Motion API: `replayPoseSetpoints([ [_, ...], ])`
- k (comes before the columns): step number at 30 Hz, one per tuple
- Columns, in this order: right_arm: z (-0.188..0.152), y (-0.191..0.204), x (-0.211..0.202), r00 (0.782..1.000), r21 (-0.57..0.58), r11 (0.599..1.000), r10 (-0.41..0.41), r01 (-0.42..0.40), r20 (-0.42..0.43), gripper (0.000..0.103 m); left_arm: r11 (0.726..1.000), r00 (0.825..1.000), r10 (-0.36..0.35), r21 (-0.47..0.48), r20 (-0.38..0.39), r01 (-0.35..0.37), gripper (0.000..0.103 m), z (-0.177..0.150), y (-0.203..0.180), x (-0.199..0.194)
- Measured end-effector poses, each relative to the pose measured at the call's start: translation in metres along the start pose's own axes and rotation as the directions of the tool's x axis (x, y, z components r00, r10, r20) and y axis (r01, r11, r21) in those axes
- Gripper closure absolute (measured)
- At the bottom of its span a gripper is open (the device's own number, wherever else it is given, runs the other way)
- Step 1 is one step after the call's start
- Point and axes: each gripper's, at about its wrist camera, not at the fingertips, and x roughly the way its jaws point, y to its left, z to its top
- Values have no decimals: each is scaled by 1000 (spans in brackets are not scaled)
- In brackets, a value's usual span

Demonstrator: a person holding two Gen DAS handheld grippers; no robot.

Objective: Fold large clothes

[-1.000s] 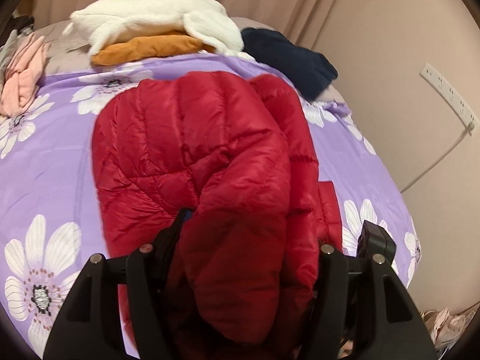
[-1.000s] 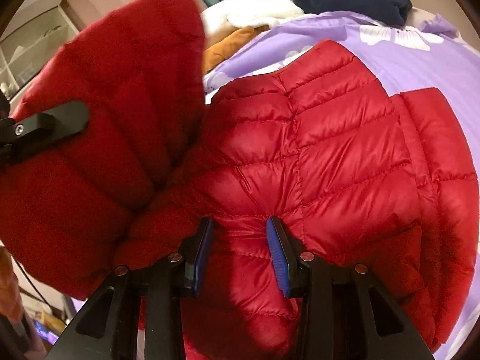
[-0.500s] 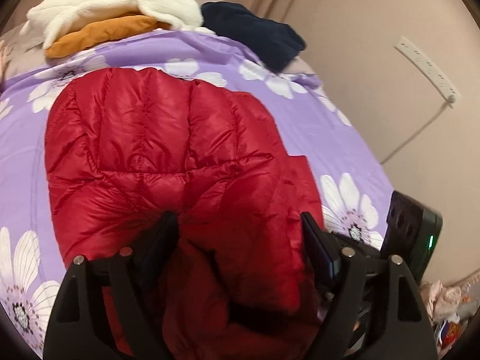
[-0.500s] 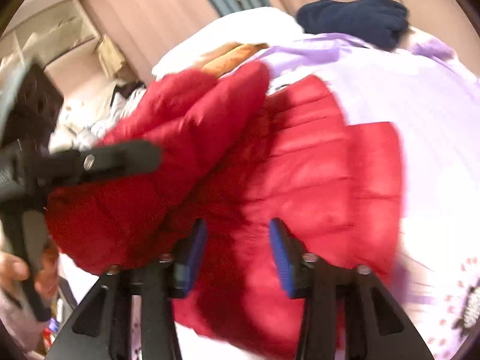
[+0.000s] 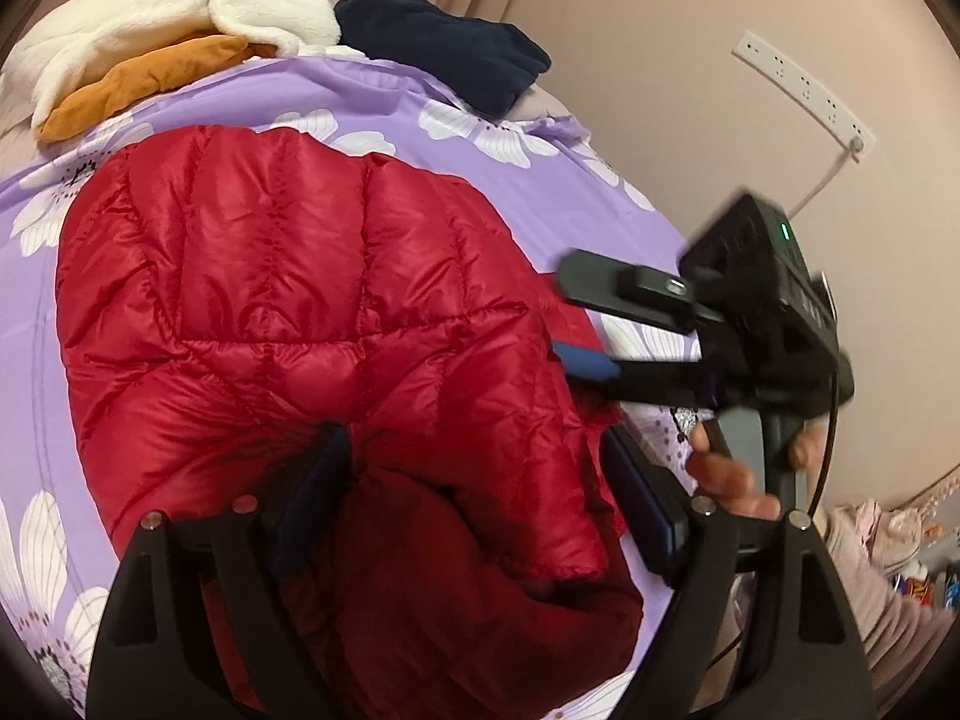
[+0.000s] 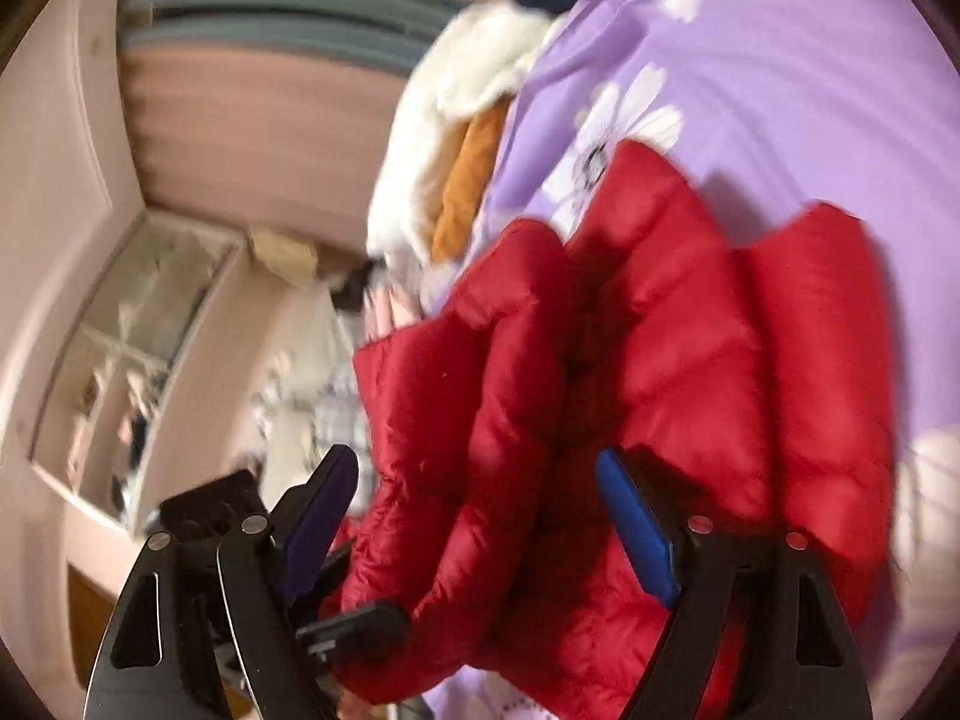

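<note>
A red puffer jacket (image 5: 288,312) lies folded on the purple flowered bedspread (image 5: 384,96). My left gripper (image 5: 474,492) is open, its jaws spread wide over the jacket's near folded edge. My right gripper (image 6: 474,510) is open too, its blue pads apart above the jacket (image 6: 690,372). The right gripper also shows in the left wrist view (image 5: 600,324) at the jacket's right edge, held by a hand. The right wrist view is motion-blurred.
A white fleece (image 5: 156,6) on an orange garment (image 5: 138,84) and a navy garment (image 5: 444,54) lie at the bed's far end. A beige wall with a power strip (image 5: 804,90) is close on the right. A cabinet (image 6: 132,372) stands beyond the bed.
Both grippers have opened wider and let go of the jacket fold, which now lies down on the jacket. The right gripper has swung quickly to the jacket's right side.
</note>
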Motion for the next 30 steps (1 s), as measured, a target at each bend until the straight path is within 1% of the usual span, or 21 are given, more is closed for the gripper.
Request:
replayPoseSetpoints([
  [1,3,6,4,1000,-21,1000,-14,13,-23,21,1000,1000,-1,3,-3,1,19,0,1,0],
  [2,2,11,5,999,-38,999,-5,3,-43,21,1000,1000,0,5,-5,0,19,-1,1,0],
  [4,4,21,5,997,-64,997,36,-40,-67,21,1000,1000,7,15,-9,-7,19,0,1,2],
  [5,3,23,8,997,-78,997,22,-28,-70,21,1000,1000,11,23,-11,-11,19,0,0,2],
  [7,2,26,15,995,-112,992,-61,52,-81,22,999,1000,16,36,-15,-15,17,0,-1,4],
  [8,1,26,20,991,-123,988,-99,88,-87,37,999,1000,18,40,-16,-17,17,-1,-2,5],
  [9,-1,26,23,986,-143,982,-140,126,-93,49,999,1000,22,42,-16,-21,16,-1,-3,5],
  [10,-3,28,25,980,-172,972,-179,163,-83,65,999,1000,21,45,-19,-20,15,-2,-3,6],
  [11,-3,30,24,977,-193,963,-201,185,-65,75,999,1000,22,42,-20,-21,15,-2,-2,7],
  [13,-8,37,20,968,-248,938,-252,242,-9,82,999,1000,5,33,-17,-5,15,-4,-1,3],
  [14,-7,41,19,964,-264,928,-266,261,18,84,1000,1000,-14,25,-13,14,15,-3,-2,-1],
  [15,-8,44,16,963,-269,925,-268,269,43,84,999,1000,-30,17,-8,30,16,-3,-2,-7],
  [16,-7,43,10,965,-255,931,-253,262,67,85,999,999,-53,7,7,53,17,-3,-4,-16],
  [18,-5,35,-1,977,-208,955,-196,211,90,85,995,994,-98,-3,55,98,17,-4,-5,-36],
  [19,-5,28,-8,980,-172,967,-171,187,103,85,995,991,-99,-1,89,100,17,-4,-6,-48],
  [20,-4,22,-13,982,-141,977,-145,161,120,85,996,990,-88,1,109,88,17,-4,-5,-55],
  [21,-5,14,-19,984,-106,986,-117,131,135,85,998,989,-59,3,138,59,17,-3,-4,-64],
  [23,-6,-4,-30,981,-20,996,-86,91,177,85,1000,986,-7,-12,167,9,17,-2,2,-72],
  [25,-8,-20,-36,975,46,998,-51,42,216,85,999,986,14,-47,166,-6,17,0,10,-71],
  [27,-11,-32,-42,970,93,996,-31,8,242,85,997,988,26,-80,149,-14,17,1,17,-62],
  [30,-18,-46,-50,959,129,991,-65,30,276,85,994,990,76,-90,116,-66,17,2,18,-42],
])
